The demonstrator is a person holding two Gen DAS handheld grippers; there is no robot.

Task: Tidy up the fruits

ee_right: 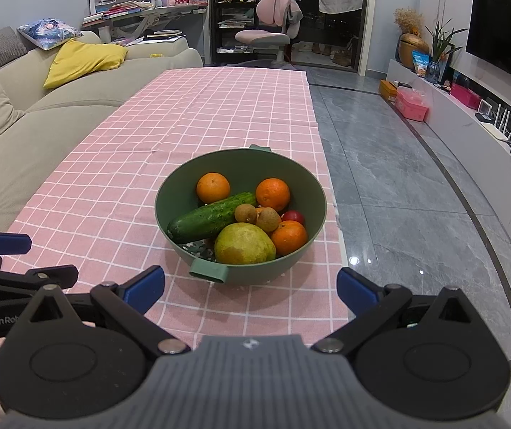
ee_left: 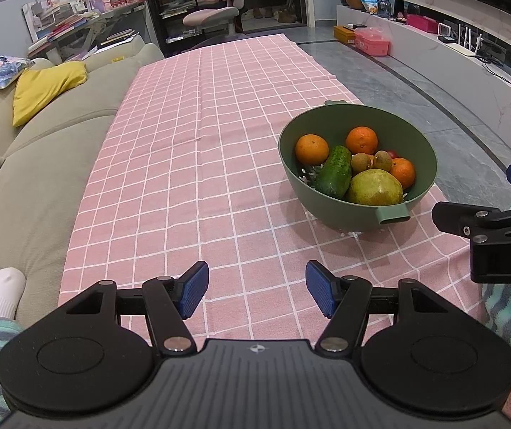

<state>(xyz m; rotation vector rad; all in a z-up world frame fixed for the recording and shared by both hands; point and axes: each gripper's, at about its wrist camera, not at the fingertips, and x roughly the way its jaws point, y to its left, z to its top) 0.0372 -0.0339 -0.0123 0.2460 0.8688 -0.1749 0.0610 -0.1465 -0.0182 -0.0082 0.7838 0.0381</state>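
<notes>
Both claws hang released, left gripper (ee_left: 257,293) and right gripper (ee_right: 251,291); ahead of the right, one green bowl (ee_right: 305,193) holds three oranges (ee_right: 213,187), one cucumber (ee_right: 211,217), one pear (ee_right: 244,244), two longans (ee_right: 268,218), one tomato (ee_right: 294,216).

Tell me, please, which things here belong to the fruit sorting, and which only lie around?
For the job: round green plastic bowl, three orange fruits, long dark green cucumber, large yellow-green pear-like fruit, two small brown round fruits.

Lying about: yellow cushion, pink plastic box, pink desk chair.
</notes>
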